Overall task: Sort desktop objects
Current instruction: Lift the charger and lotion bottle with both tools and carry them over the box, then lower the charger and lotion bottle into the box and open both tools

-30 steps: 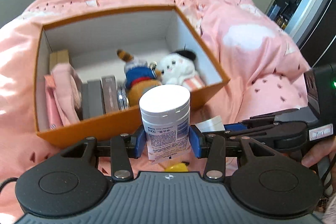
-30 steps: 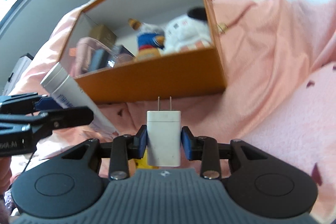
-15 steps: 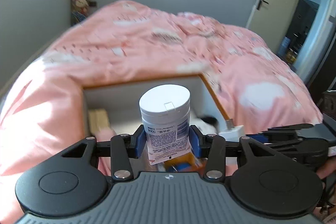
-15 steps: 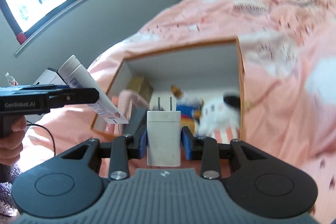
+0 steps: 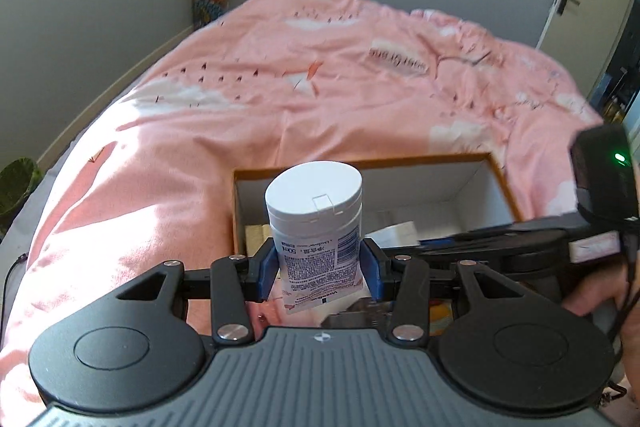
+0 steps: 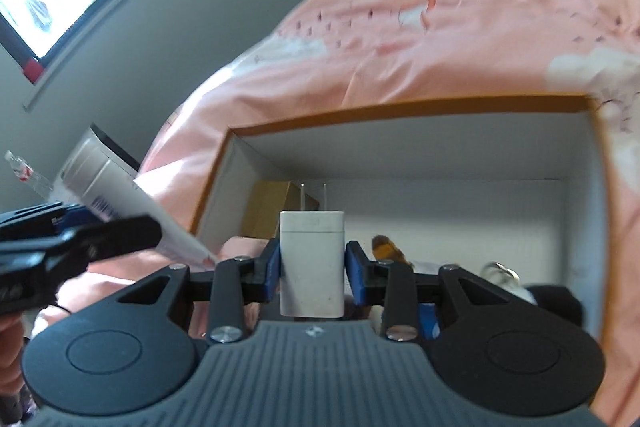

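Note:
My left gripper (image 5: 318, 273) is shut on a white lotion tube (image 5: 314, 215) with a flat cap, held cap-forward over the near left part of the orange box (image 5: 420, 160). My right gripper (image 6: 312, 277) is shut on a white plug charger (image 6: 312, 263), prongs pointing forward, held above the open orange box (image 6: 400, 111). The tube (image 6: 120, 195) and the left gripper also show at the left of the right wrist view. The right gripper's body (image 5: 520, 247) reaches in from the right of the left wrist view.
The box lies on a bed with a pink duvet (image 5: 320, 75). Inside it are a tan carton (image 6: 268, 207), a plush toy's striped tail (image 6: 386, 247), a pink item and other things mostly hidden by the grippers. A grey wall and a window are at left.
Both grippers have risen and moved forward over the box, still holding the tube and the charger. The box now sits low in both views, its contents mostly hidden.

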Demonstrator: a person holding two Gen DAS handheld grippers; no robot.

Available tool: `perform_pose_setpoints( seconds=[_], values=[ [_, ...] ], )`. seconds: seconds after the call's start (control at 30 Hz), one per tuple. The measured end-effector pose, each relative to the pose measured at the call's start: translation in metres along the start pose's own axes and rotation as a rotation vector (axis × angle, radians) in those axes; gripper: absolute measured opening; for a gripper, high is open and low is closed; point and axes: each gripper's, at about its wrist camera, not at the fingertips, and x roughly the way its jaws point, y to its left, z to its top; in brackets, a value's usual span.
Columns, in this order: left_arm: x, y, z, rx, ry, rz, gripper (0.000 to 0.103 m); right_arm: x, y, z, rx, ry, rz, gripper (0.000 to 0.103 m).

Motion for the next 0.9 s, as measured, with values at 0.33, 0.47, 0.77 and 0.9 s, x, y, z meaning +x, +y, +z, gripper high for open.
perform_pose_setpoints(
  seconds=[0.33,0.47,0.77,0.9],
  values=[
    [0.007,0.013,0.004,-0.014,0.021,0.011,0.050,0.086,-0.007,0.024,0.042,0.116,-0.066,0.037],
    [0.007,0.016,0.006,-0.020,0.025,0.004,0.050,0.099,-0.011,0.027,0.087,0.136,-0.061,0.038],
    [0.009,0.013,0.006,-0.015,0.033,-0.017,0.051,0.090,-0.023,0.027,0.207,0.133,0.053,0.042],
    [0.010,0.009,0.006,-0.012,0.038,-0.026,0.051,0.092,-0.026,0.025,0.240,0.150,0.091,0.042]
  ],
)
